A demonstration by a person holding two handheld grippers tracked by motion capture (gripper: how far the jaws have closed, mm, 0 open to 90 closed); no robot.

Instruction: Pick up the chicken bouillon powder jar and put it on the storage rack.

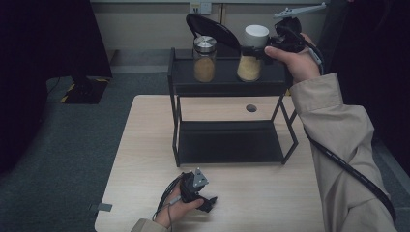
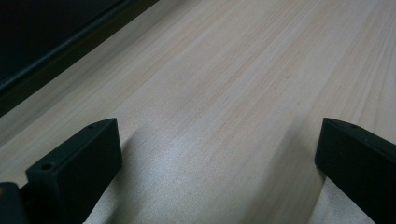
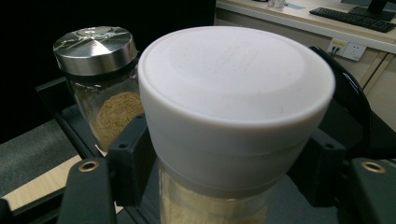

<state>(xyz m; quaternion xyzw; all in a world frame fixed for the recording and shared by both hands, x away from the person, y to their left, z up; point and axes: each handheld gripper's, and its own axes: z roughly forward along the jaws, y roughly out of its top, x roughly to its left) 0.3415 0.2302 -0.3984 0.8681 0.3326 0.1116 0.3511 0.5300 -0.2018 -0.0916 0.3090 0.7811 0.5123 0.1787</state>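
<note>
On the near left of the table (image 1: 145,145), the left gripper (image 1: 205,200) rests low in the person's hand, its two black fingers (image 2: 79,163) spread wide apart with bare wood and nothing else between them. Ahead of those fingers stands the black two-tier rack (image 1: 227,87), well apart from them. On its top shelf, the steel-lidded jar (image 1: 204,59) of brown powder sits just to the left of the white-capped jar (image 1: 252,53). The right gripper (image 1: 268,48) reaches in from the right at shelf height, and its fingers (image 3: 133,158) bracket the white-capped jar just under the cap, one on each side; they look close against the glass, but whether they press on it cannot be told. The jar seems to stand on the shelf. If the fingers drag sideways while backing off, the tall jar could tip or knock the steel-lidded jar beside it; a weak hold under the cap could also let it slip.
</note>
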